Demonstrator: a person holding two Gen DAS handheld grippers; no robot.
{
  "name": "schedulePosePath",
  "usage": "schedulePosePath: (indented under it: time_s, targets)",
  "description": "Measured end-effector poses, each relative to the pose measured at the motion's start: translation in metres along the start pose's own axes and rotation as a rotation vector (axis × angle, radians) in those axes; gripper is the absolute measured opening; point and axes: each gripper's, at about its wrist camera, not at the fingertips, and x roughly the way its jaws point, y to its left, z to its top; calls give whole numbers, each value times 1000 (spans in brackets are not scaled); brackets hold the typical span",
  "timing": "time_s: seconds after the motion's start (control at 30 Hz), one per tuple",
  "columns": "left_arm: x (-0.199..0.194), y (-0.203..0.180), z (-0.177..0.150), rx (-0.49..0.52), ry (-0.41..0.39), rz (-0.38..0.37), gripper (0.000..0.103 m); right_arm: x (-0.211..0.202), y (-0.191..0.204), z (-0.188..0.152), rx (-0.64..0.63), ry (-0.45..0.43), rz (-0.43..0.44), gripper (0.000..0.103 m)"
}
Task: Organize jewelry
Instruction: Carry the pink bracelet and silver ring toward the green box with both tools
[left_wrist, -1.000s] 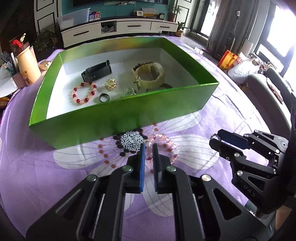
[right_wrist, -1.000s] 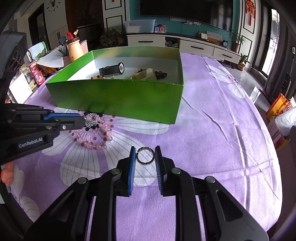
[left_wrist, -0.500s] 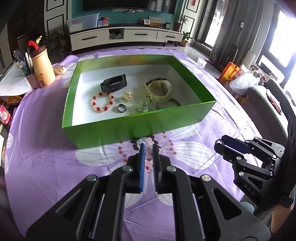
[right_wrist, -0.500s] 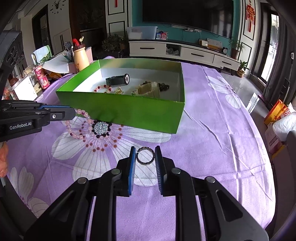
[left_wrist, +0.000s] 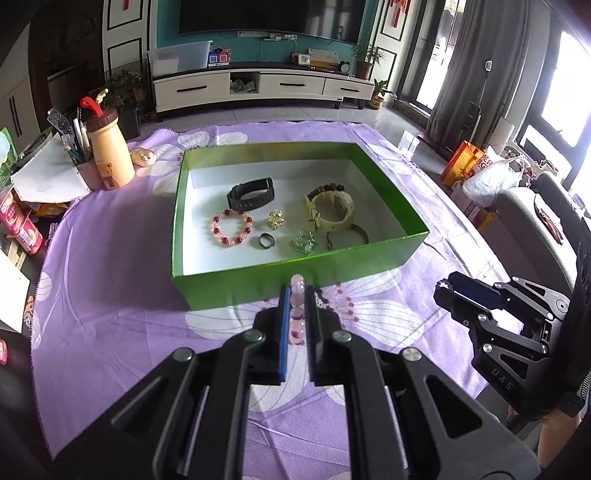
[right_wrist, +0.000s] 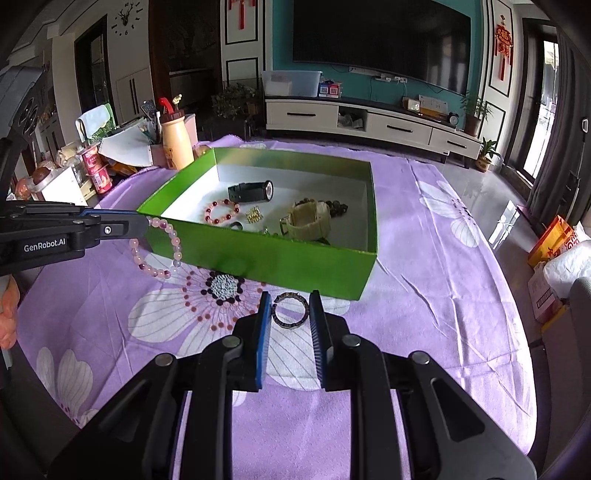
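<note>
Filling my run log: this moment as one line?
left gripper: shut on pink bead bracelet | right gripper: shut on metal ring | green box: ahead

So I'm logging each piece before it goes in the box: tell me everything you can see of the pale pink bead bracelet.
The pale pink bead bracelet is a closed loop of round, glossy, translucent-looking beads in light pink, some paler or greyish. It hangs in the air from the left tool, whose pads pinch its upper part. The loop dangles free above the purple flowered cloth, in front of the near left corner of the green box, outside it. In the left wrist view only a few beads show between the pads.
</note>
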Motion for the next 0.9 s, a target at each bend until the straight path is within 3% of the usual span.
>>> schedulePosePath:
  time_s: [0.47,0.9]
  targets:
    - [-22,5,31,13,-58,17,7,-15,4,34,-11,-65,7,20]
    - [-19,2,72,18,-92,22,7,-15,-5,70,14,-101,13,20]
